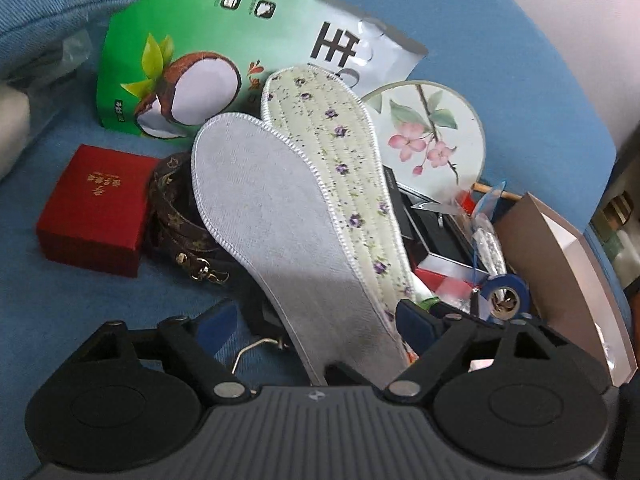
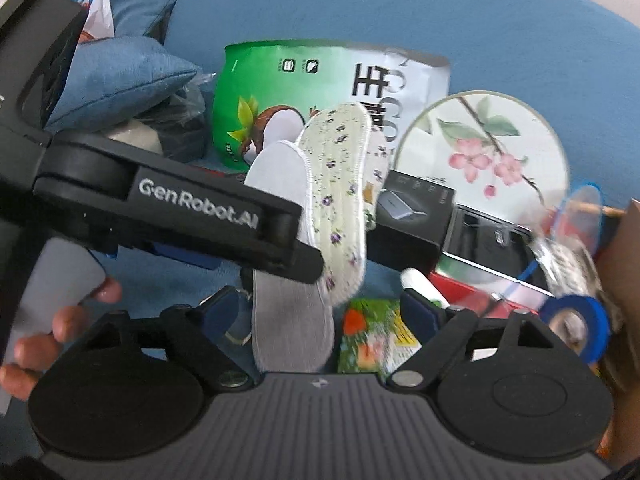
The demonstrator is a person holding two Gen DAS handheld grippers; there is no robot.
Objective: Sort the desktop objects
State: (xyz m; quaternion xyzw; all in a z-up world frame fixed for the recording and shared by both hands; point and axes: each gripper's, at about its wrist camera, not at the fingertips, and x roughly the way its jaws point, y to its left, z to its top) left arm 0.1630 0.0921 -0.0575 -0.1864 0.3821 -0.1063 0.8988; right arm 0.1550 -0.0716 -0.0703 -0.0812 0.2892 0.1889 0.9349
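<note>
The white insole [image 1: 272,216] looks like matt woven cloth with a stitched edge; just behind it, the floral insole [image 1: 336,152] is the same soft fabric. Behind the insoles, the green pouch [image 1: 192,52] is glossy foil. Left of the white insole lie a matt red card box [image 1: 96,208] and a patterned leather-look strap [image 1: 172,216] with shiny metal clasps [image 1: 204,272].

Lighting: soft daylight, bluish cast. Fisheye bending at edges. Motion blur: right-wrist view's right side, blue tape roll [image 2: 576,326].
</note>
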